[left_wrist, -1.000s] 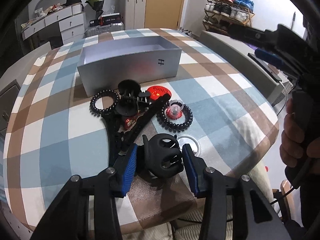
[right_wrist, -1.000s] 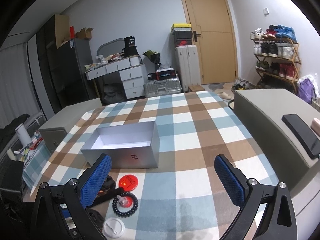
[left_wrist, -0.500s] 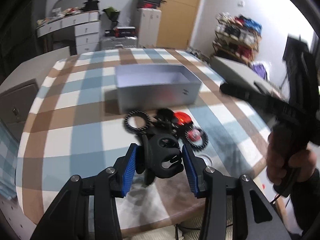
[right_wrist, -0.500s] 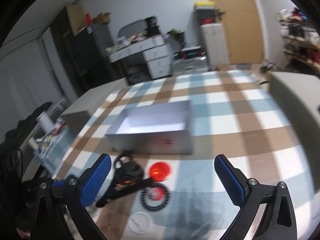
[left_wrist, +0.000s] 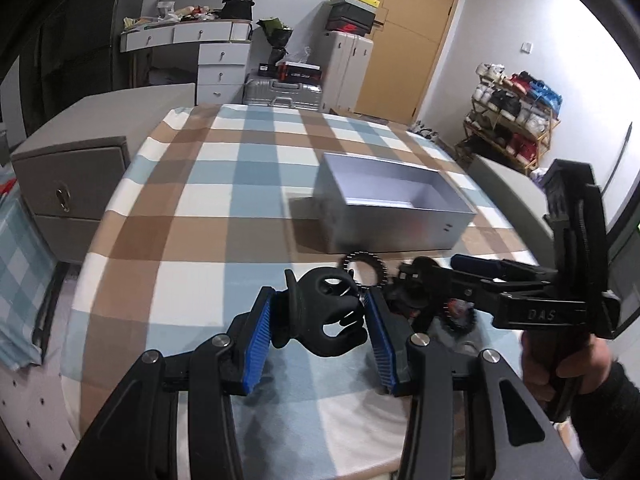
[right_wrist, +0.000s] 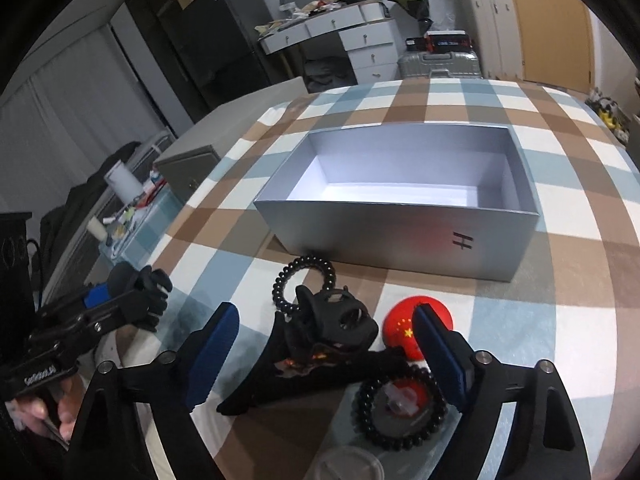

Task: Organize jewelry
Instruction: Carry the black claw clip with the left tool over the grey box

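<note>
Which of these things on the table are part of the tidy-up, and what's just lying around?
Part of the job:
- black hair claw held in the left gripper
- second hair claw between the open jaws of the right gripper
- spiral hair tie
- bead bracelet
- red badge
- grey box

Just lying about:
- white lid
- suitcase

The hair claw looks like matt black plastic, smooth, with only a dull sheen on its curves. The pads gripping it are blue with fine ribbing (rubbery by the look), set on black plastic arms with small bright metal screws. The box has a satiny silver outside and a paler, smooth paper-like lining. The tablecloth is checked and matt. The coiled hair tie is glossy black, and the red badge shines.
</note>
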The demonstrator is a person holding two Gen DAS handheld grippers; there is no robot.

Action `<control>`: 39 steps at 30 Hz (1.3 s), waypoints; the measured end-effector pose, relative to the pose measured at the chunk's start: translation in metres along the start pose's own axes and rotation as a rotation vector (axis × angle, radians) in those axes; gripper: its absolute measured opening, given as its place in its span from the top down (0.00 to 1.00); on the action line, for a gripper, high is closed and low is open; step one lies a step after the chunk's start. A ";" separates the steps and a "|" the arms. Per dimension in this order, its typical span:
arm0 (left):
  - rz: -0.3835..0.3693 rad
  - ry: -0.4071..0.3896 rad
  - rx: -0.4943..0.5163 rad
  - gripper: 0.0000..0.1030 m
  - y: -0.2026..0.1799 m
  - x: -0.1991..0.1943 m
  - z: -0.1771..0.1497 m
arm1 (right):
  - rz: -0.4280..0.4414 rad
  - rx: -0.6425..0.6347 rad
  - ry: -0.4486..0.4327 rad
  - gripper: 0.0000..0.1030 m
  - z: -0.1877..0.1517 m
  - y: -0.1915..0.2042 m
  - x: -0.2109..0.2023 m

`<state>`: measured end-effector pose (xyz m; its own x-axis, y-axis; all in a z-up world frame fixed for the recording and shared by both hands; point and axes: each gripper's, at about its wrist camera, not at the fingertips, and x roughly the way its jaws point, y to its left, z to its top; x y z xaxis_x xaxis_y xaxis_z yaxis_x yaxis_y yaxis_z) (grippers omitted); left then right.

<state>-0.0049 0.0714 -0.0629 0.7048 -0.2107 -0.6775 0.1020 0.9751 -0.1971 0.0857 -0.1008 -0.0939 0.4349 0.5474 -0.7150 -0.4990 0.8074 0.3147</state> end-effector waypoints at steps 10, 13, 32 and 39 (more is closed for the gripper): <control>-0.013 0.007 -0.006 0.62 0.012 0.008 0.008 | -0.018 -0.056 0.090 0.54 -0.003 0.007 0.020; -0.020 0.019 -0.009 0.62 0.014 0.012 0.011 | -0.007 -0.048 0.083 0.54 -0.002 0.004 0.019; 0.008 0.024 0.037 0.62 0.000 0.024 0.039 | 0.177 -0.007 -0.137 0.54 0.012 -0.008 -0.022; -0.014 0.018 0.070 0.62 -0.015 0.028 0.056 | 0.249 0.043 -0.251 0.54 0.031 -0.027 -0.044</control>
<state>0.0530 0.0551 -0.0393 0.6903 -0.2253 -0.6875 0.1611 0.9743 -0.1575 0.1031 -0.1400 -0.0517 0.4771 0.7616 -0.4385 -0.5835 0.6477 0.4900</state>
